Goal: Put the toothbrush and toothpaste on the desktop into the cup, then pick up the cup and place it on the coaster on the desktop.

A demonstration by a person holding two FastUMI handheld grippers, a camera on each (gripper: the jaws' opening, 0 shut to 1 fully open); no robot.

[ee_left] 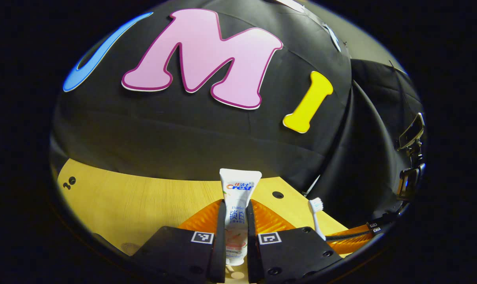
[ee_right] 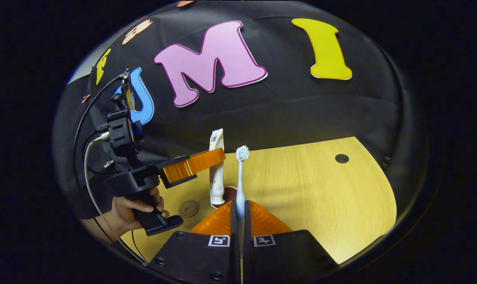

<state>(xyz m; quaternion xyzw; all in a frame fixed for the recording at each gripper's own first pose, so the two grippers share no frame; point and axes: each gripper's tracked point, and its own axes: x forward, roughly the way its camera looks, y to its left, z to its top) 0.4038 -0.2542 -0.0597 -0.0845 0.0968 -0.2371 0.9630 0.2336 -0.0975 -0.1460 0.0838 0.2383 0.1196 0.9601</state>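
1. Toothpaste (ee_left: 238, 205) stands upright, clamped between the fingers of the left hand-held gripper (ee_left: 235, 236), above the desk (ee_left: 135, 201).
2. Right hand-held gripper (ee_right: 240, 221) is closed on the toothbrush (ee_right: 241, 177), bristles up.
3. In the right gripper view, a dark round shape, possibly the cup, lies beside the tube's base; a coaster (ee_right: 189, 208) sits to its left.
4. Risk: both tools converge closely, so they may collide, or a tilted release may miss the cup.

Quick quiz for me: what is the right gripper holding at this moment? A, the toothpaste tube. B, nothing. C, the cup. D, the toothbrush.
D: in the right gripper view the right gripper has both fingers pressed on the handle of the upright toothbrush.
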